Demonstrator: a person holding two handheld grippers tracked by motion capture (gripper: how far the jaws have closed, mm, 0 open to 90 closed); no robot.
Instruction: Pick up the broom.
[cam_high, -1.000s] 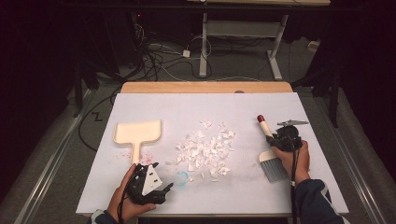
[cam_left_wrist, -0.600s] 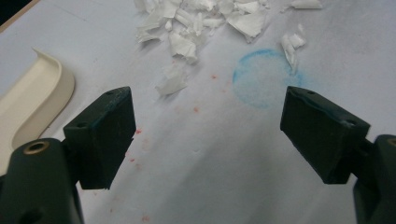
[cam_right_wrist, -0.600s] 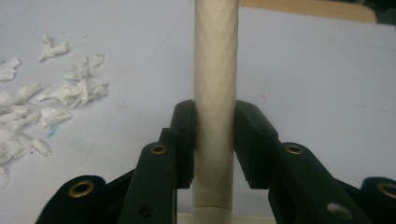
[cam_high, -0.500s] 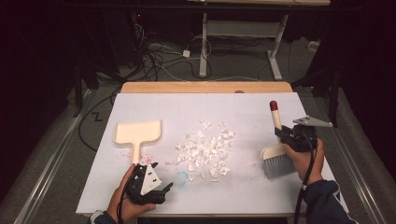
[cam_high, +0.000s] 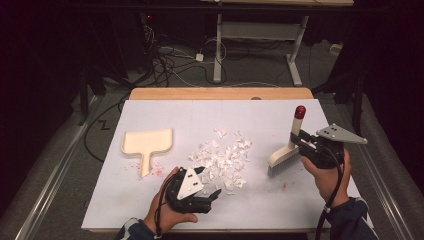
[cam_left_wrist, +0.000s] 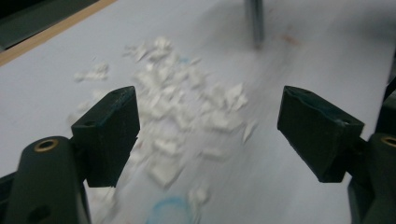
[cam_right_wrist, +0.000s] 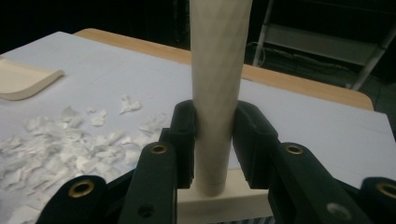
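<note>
A pile of white paper scraps (cam_high: 222, 160) lies mid-table on the white sheet (cam_high: 200, 115). Left of it rests a cream dustpan (cam_high: 147, 142). My right gripper (cam_high: 298, 141) is shut on the cream handle of a brush (cam_high: 282, 157) with a red tip, held tilted upright to the right of the scraps. In the right gripper view the pads (cam_right_wrist: 187, 135) clamp the handle (cam_right_wrist: 217, 70). My left gripper (cam_high: 212, 194) is at the near edge of the pile, open with nothing between its jaws, which have just been closing slightly. The scraps (cam_left_wrist: 187, 107) lie ahead of it (cam_left_wrist: 208, 116).
The wooden table edge (cam_high: 220, 93) runs along the far side. Faint pink stains (cam_high: 157, 170) mark the sheet near the dustpan handle. A small blue ring (cam_left_wrist: 168, 210) lies just before the left jaws. Cables and a metal frame (cam_high: 220, 45) lie on the floor beyond.
My right gripper has lifted the brush from lying flat to upright and shifted right. My left hand has moved right, up to the near edge of the scraps.
</note>
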